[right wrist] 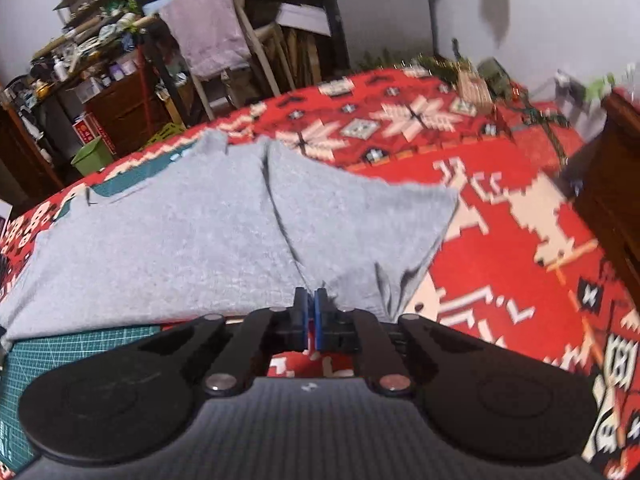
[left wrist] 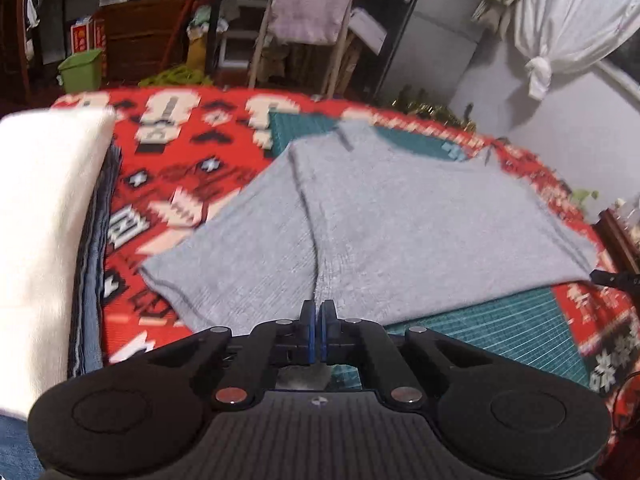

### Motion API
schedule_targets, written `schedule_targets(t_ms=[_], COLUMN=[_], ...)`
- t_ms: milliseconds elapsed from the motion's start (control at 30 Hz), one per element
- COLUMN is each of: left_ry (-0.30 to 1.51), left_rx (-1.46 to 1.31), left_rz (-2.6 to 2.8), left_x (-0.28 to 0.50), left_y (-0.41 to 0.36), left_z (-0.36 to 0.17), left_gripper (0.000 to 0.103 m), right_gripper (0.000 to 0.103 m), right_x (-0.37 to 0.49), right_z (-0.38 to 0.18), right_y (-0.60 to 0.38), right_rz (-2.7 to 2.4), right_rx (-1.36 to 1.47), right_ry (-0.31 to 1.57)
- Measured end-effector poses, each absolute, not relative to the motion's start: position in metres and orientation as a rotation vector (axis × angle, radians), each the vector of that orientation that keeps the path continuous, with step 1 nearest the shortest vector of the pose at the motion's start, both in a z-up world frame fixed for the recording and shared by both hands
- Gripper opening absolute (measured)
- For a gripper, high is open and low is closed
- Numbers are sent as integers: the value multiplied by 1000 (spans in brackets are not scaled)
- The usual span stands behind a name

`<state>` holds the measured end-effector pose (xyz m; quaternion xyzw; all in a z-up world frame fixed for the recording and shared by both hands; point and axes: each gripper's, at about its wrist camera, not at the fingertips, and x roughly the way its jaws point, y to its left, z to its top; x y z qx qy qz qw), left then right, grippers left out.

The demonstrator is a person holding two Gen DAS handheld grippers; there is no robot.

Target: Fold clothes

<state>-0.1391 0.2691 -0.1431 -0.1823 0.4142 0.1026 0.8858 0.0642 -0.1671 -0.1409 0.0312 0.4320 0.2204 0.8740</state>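
Observation:
A grey T-shirt (left wrist: 400,216) lies spread over a green cutting mat (left wrist: 500,332) on a red patterned cloth (left wrist: 168,176). My left gripper (left wrist: 319,308) is shut on the shirt's near edge, where cloth bunches up into a ridge between the blue pads. In the right wrist view the same grey T-shirt (right wrist: 180,240) stretches to the left, and my right gripper (right wrist: 310,296) is shut on its near edge beside a sleeve (right wrist: 380,216). The other gripper's tip (left wrist: 612,280) shows at the right edge of the left wrist view.
A stack of folded clothes with a white one on top (left wrist: 44,240) stands at the left of the table. A wooden piece of furniture (right wrist: 612,192) is at the right. Behind the table are a chair draped with a towel (left wrist: 312,0), a green bin (left wrist: 80,70) and cluttered shelves (right wrist: 80,40).

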Motion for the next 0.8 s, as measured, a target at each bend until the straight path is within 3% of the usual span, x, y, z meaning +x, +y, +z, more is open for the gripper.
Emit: schedule_targets(t_ms=[300,400,533,800], left_ry=[853,847,840,819], left_rx=[-402,-425,-443,-508], left_rz=[232,243,280,434], left_x=[-145,-148,-156,-183], left_y=[270,272,275,297], left_z=[-141,-141,-138,-139], left_gripper=[4,20,29,34], right_gripper=[4,11,11,11], right_x=[60,57,49,49], right_z=[-140,-137,-129,-122], right_y=[-168,-165,-164,-182], right_rz=[465,470,486,442], right_rx=[59,56,37,58], right_ry=[897,887,858,850])
